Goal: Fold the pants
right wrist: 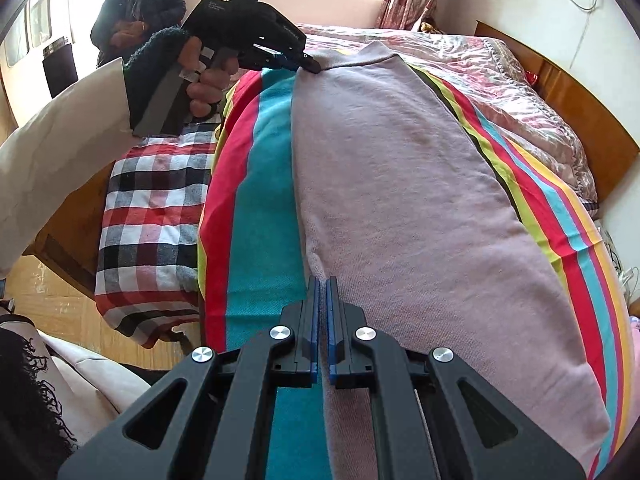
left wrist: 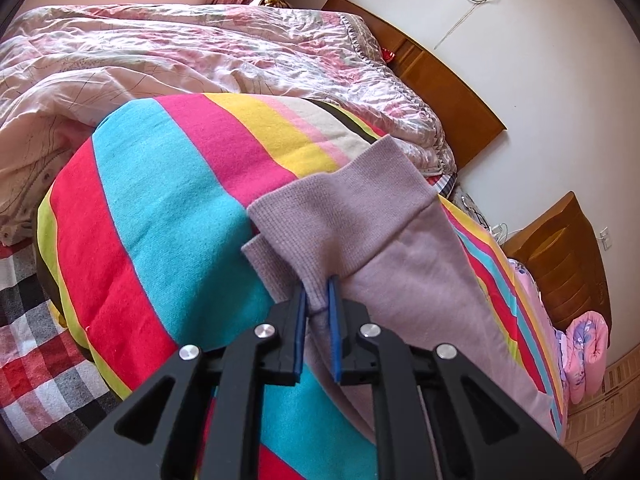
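Nearest the lens in the left wrist view, the left gripper (left wrist: pixel 319 294) has its blue pads (left wrist: pixel 333 304) drawn in narrow on a pinch of ribbed cuff, the knit bunched up between them. That cuff belongs to the lilac pants (left wrist: pixel 404 264), soft sweatpants by the look of them, which lie stretched along a striped blanket (left wrist: pixel 168 208) of red, turquoise, pink and yellow bands.

In the right wrist view the right gripper (right wrist: pixel 322 286) is likewise nearly closed, its pads nipping the left edge of the pants (right wrist: pixel 400 184) close to the near end, where the fabric meets the turquoise stripe of the blanket (right wrist: pixel 256 208). From here the garment runs away up the frame in one long flat shape, and at its far end the left gripper (right wrist: pixel 308 65) can be seen holding the ribbed band, gripped by the person's left hand (right wrist: pixel 204 80) coming out of a pale sleeve (right wrist: pixel 60 140).

Under the blanket's left side a red, black and white checked cloth (right wrist: pixel 148 216) hangs over the bed's edge. Beyond lies a rumpled pink floral quilt (left wrist: pixel 180 52), with a wooden headboard (left wrist: pixel 444 76) against the white wall (and a wooden nightstand (left wrist: pixel 560 256) further right). A second person in a dark jacket (right wrist: pixel 136 4) stands by the window.
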### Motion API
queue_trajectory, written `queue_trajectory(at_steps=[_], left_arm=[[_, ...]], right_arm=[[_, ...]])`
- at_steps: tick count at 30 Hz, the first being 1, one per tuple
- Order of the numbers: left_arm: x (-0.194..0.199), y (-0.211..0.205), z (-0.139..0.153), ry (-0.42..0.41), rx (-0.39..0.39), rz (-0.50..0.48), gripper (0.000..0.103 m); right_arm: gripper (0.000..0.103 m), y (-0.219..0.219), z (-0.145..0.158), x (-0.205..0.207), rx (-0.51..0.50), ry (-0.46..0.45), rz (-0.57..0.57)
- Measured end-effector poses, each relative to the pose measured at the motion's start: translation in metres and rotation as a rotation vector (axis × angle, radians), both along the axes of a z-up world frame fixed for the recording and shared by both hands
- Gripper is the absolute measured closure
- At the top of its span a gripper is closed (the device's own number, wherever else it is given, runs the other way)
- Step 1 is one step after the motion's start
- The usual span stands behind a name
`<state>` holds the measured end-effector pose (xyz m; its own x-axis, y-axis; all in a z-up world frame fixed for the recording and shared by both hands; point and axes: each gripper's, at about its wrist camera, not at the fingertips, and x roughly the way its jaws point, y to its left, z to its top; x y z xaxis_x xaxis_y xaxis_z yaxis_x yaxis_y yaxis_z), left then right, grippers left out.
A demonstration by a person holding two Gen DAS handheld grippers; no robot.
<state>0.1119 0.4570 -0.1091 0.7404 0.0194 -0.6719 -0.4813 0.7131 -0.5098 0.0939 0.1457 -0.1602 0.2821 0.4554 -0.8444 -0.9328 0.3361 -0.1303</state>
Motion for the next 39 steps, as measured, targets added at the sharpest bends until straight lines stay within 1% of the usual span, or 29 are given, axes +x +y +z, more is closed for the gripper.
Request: queue_trajectory(at_steps=[2,3,4,5,6,7,8,9,10,12,13,14,15,17,19,20,21,22,23,26,27,29,31,32,34,35,36,37,39], left_arm=[[-0.002,0.0,-0.002,-0.005,0.0,0.002,0.088],[-0.004,0.001,-0.001,-0.006,-0.001,0.008,0.083],[-0.006,0.0,0.0,0.009,0.012,0.015,0.079],[-0.008,-0.003,0.004,0.052,0.06,0.044,0.071],[-0.011,-0.008,0.012,0.12,0.151,0.118,0.038],[-0.016,-0.015,0.023,0.155,0.249,0.197,0.032],[-0.019,-0.022,0.034,0.147,0.315,0.224,0.032],[-0.019,-0.031,0.046,0.117,0.346,0.21,0.032],[-0.016,-0.039,0.057,0.076,0.353,0.177,0.031],[0.006,-0.061,0.073,0.02,0.357,0.056,0.027],[0.023,-0.072,0.077,0.015,0.363,-0.009,0.022],[0.041,-0.085,0.079,0.016,0.367,-0.063,0.021],[0.059,-0.096,0.076,0.029,0.369,-0.111,0.021],[0.098,-0.12,0.059,0.095,0.371,-0.21,0.021],[0.128,-0.127,0.032,0.195,0.401,-0.239,0.021],[0.139,-0.126,0.019,0.246,0.425,-0.234,0.021],[0.143,-0.123,0.01,0.253,0.447,-0.227,0.017],[0.143,-0.122,0.006,0.235,0.462,-0.22,0.014],[0.143,-0.123,0.005,0.232,0.474,-0.217,0.014],[0.141,-0.129,0.005,0.237,0.51,-0.192,0.014],[0.141,-0.131,0.006,0.238,0.526,-0.189,0.013],[0.141,-0.131,0.006,0.231,0.529,-0.18,0.012],[0.14,-0.131,0.006,0.224,0.53,-0.173,0.011],[0.141,-0.131,0.005,0.221,0.537,-0.17,0.011],[0.141,-0.134,0.004,0.218,0.551,-0.159,0.01],[0.142,-0.134,0.004,0.217,0.554,-0.156,0.01],[0.142,-0.134,0.003,0.215,0.556,-0.154,0.009],[0.142,-0.135,0.003,0.212,0.558,-0.152,0.009],[0.142,-0.135,0.003,0.203,0.557,-0.148,0.007]], right_arm=[[0.083,-0.001,-0.001,-0.002,0.017,0.019,0.006],[0.069,-0.001,0.0,-0.002,0.024,0.037,0.011],[0.059,-0.002,0.003,-0.003,0.033,0.068,0.023],[0.054,-0.005,0.007,-0.002,0.048,0.105,0.029],[0.054,-0.009,0.013,-0.003,0.074,0.134,0.037],[0.054,-0.014,0.021,-0.002,0.109,0.145,0.044],[0.054,-0.021,0.03,0.002,0.144,0.143,0.034],[0.054,-0.028,0.039,0.01,0.175,0.136,0.003],[0.054,-0.037,0.046,0.02,0.204,0.125,-0.039],[0.054,-0.057,0.055,0.046,0.243,0.085,-0.146],[0.054,-0.068,0.057,0.062,0.248,0.064,-0.217],[0.052,-0.079,0.056,0.077,0.244,0.055,-0.291],[0.052,-0.09,0.055,0.093,0.236,0.054,-0.353],[0.05,-0.112,0.048,0.119,0.225,0.071,-0.435],[0.044,-0.133,0.032,0.141,0.195,0.127,-0.501],[0.041,-0.142,0.021,0.149,0.156,0.124,-0.541],[0.04,-0.151,0.01,0.154,0.12,0.119,-0.583],[0.041,-0.163,0.007,0.153,0.18,0.121,-0.565],[0.04,-0.171,0.006,0.153,0.214,0.156,-0.56],[0.038,-0.188,0.017,0.155,0.25,0.165,-0.608],[0.036,-0.189,0.021,0.157,0.276,0.168,-0.598],[0.036,-0.181,0.023,0.164,0.333,0.228,-0.518],[0.035,-0.164,0.018,0.174,0.327,0.297,-0.421],[0.034,-0.158,0.01,0.183,0.302,0.316,-0.401],[0.034,-0.16,0.015,0.192,0.33,0.348,-0.421],[0.035,-0.161,0.021,0.194,0.337,0.353,-0.452],[0.031,-0.162,0.029,0.191,0.343,0.308,-0.481],[0.031,-0.159,0.035,0.188,0.358,0.284,-0.474],[0.031,-0.146,0.037,0.184,0.387,0.322,-0.403]])
